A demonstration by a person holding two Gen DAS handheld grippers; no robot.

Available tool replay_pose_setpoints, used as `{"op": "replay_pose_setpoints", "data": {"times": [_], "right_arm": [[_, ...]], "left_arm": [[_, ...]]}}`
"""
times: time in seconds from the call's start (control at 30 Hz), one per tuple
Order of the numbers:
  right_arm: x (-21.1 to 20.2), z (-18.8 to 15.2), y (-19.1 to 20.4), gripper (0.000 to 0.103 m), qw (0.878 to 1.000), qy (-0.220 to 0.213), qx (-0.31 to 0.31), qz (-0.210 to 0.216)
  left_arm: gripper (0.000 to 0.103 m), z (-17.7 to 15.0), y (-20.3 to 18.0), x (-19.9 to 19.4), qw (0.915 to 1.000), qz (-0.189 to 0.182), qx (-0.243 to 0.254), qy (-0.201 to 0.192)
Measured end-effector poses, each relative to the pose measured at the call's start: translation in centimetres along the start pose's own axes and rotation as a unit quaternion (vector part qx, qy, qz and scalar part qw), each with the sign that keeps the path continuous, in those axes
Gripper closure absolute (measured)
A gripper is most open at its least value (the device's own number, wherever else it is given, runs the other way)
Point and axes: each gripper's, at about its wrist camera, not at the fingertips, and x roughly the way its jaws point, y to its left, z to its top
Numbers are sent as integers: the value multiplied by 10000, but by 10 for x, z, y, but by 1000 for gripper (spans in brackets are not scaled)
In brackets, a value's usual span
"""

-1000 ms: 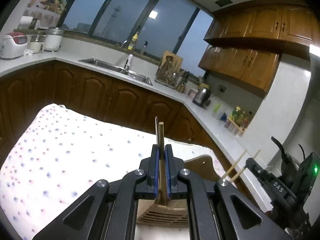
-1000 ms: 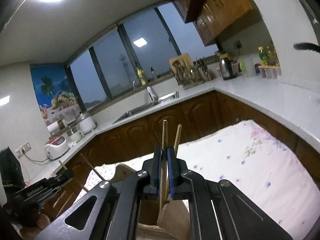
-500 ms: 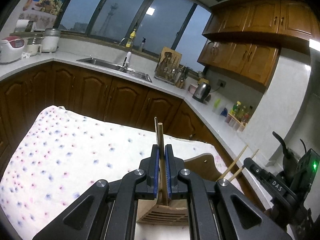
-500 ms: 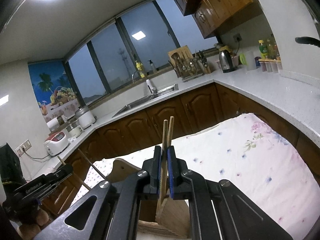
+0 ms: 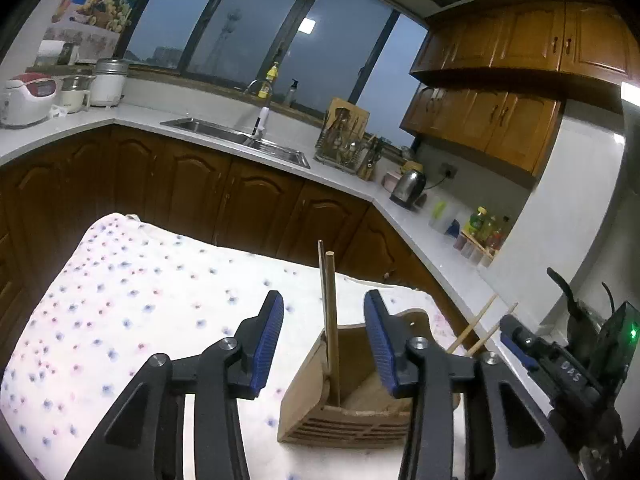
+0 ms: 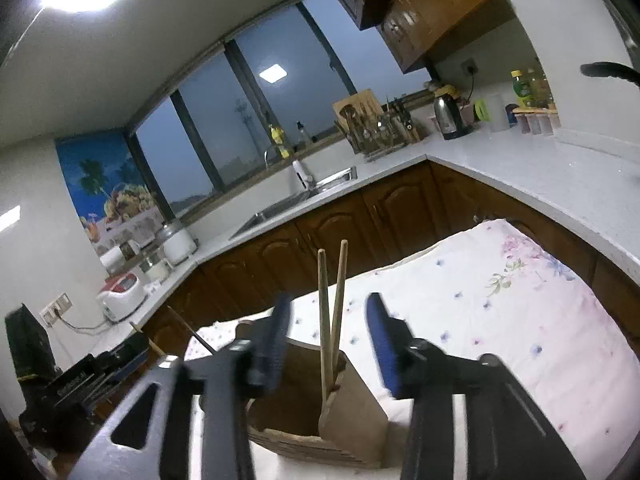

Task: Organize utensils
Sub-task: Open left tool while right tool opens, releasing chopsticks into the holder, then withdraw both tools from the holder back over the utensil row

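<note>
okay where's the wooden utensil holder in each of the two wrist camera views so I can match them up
Left wrist view: the wooden utensil holder sits bottom centre, between the open left gripper fingers, chopsticks standing in it.
Right wrist view: the holder sits bottom centre, between the open right gripper fingers, two chopsticks rising from it.
Shared landmark: the steel kettle on the counter.

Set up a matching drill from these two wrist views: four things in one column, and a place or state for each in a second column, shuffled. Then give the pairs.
Things
1. left gripper
2. chopsticks
3. kettle
4. wooden holder

Place or state
A. on the counter, by the wall socket
B. standing upright inside the holder
C. jaws wide apart, gripping nothing
D. resting on the flowered cloth

Pairs: 1-C, 2-B, 3-A, 4-D
</note>
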Motion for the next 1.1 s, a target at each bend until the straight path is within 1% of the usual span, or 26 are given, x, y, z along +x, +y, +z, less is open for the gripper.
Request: {"op": "replay_pose_setpoints", "data": {"times": [0.03,0.07,0.1,0.13,0.2,0.23,0.27,0.43,0.5,0.67,0.77,0.87,1.1], "right_arm": [[-6,-1,0,36,10000,-50,28,58],[-9,0,0,25,9999,-80,33,80],[-15,-1,1,20,9999,-122,16,106],[-20,-2,3,19,9998,-141,-16,120],[-27,-3,5,17,9998,-127,-62,152],[-30,-3,6,17,9998,-108,-74,165],[-36,-5,6,17,9998,-85,-76,183],[-62,-18,8,17,9996,30,-85,260],[-71,-24,10,12,9995,61,-154,282],[-93,-40,14,9,9989,206,-293,317],[-109,-49,13,3,9987,240,-305,321],[-124,-61,12,3,9985,311,-370,272],[-156,-87,1,3,9986,465,-224,139]], "left_arm": [[54,-1,0,-4,10000,-2,-20,-10],[47,-2,0,-8,10000,31,-28,-15],[43,-4,1,-13,10000,58,-41,-21],[40,-5,-1,-16,10000,58,-51,-31],[36,-9,-2,-27,9999,103,-53,-52],[30,-12,-2,-32,9998,164,-54,-47],[27,-14,-2,-35,9998,192,-57,-43],[25,-32,1,-68,9994,320,-79,48],[24,-40,2,-83,9993,342,-105,66],[22,-51,2,-114,9989,439,-135,94],[19,-60,-2,-134,9987,460,-106,182],[17,-65,-4,-152,9988,439,-108,184],[17,-91,-3,-186,9979,410,-41,501]]}}
